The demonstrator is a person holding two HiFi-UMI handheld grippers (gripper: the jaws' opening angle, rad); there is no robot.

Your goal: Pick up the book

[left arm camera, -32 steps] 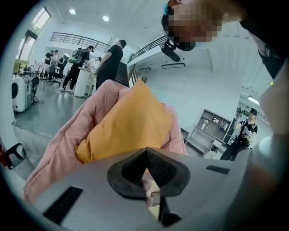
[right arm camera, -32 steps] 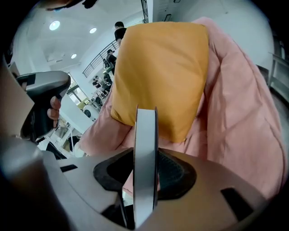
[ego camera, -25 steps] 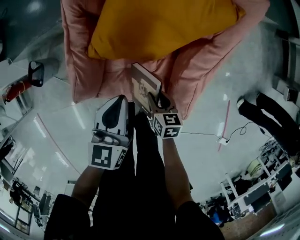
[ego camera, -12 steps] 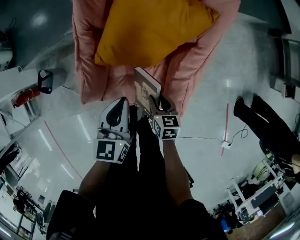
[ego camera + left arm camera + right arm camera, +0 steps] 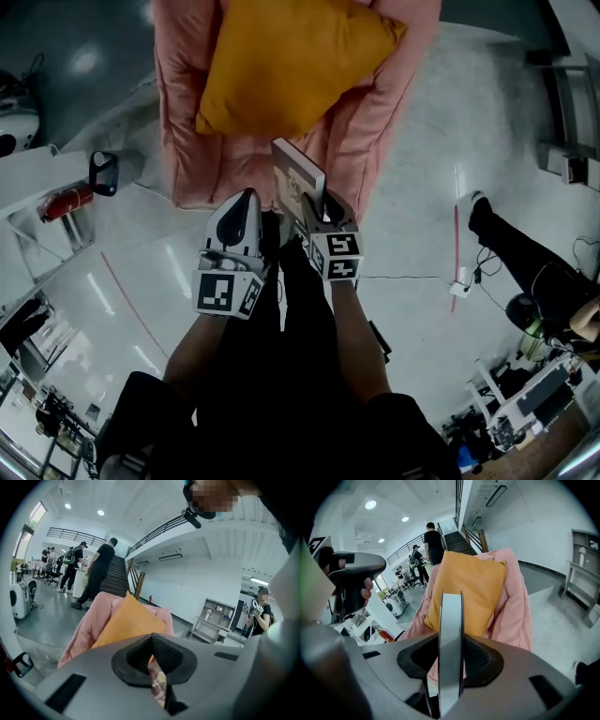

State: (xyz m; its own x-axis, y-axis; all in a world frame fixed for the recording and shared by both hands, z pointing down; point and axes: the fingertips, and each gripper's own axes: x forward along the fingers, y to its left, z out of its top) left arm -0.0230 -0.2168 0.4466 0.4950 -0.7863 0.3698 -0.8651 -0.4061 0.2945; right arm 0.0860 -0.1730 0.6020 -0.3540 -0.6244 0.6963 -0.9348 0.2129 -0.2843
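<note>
Pickup near complete: book [image 5: 298,178] clamped in our right hand-held gripper [image 5: 317,204] above the seat [image 5: 187,141]; left hand-held gripper [image 5: 247,197] closed, empty. Next, we steady the grip.

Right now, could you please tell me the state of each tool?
Left tool: closed, empty.
Right tool: closed on the book.
</note>
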